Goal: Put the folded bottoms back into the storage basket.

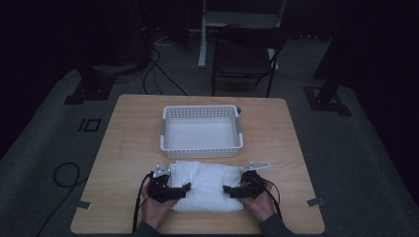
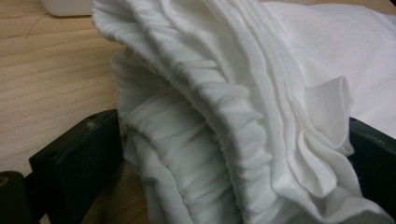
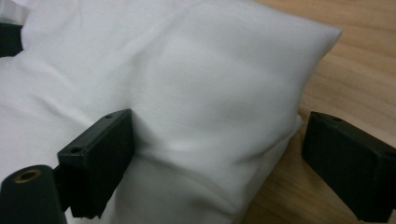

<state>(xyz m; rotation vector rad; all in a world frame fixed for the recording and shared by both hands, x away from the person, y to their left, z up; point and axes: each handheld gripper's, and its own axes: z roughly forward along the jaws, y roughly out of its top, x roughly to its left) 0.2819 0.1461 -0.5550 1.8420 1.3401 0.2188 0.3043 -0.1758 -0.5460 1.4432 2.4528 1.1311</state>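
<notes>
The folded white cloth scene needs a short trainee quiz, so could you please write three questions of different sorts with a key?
1. True or false: the folded white cloth lies inside the white basket.
2. Which gripper has a jaw resting on top of the cloth? A) left gripper B) right gripper
3. What surface carries the cloth and basket?

Key:
1. False: it lies on the table, in front of the basket.
2. B.
3. The wooden table.

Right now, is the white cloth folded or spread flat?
Folded. The white cloth lies as a thick bundle on the table in front of the basket; the left gripper view shows stacked layers and gathered edges.
</notes>
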